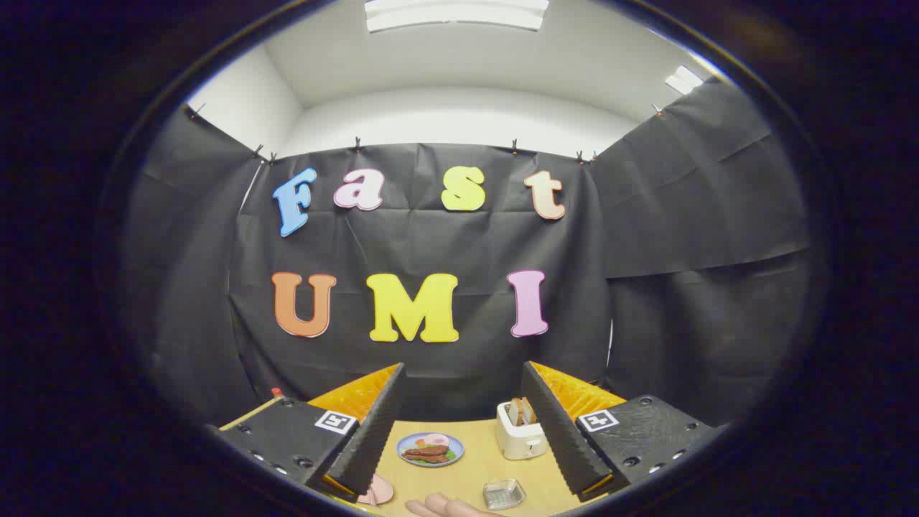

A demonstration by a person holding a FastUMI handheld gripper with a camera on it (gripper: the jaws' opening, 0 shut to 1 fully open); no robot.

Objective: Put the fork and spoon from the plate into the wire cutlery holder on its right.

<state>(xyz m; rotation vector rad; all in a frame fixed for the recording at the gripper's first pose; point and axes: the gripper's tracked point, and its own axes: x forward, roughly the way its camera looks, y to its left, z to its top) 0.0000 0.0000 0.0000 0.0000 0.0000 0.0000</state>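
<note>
Wooden table (481,467) runs back to the black cloth wall; open tabletop lies between the fingers. Gripper (463,416) raised, fingers spread wide, holding nothing, touching nothing. Between them, below: blue plate of food (430,449), white toaster (518,431) just beside the right finger, small wire cutlery holder (503,494) nearer. Hand (446,507) beside a pink plate (378,492); fork and spoon cannot be made out.

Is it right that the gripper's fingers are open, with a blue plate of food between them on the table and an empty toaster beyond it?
Not quite. The toaster is not empty: the gripper view shows bread slices standing in its slots. The rest holds: the gripper is open, and the blue plate of food lies between its fingers on the table.
</note>
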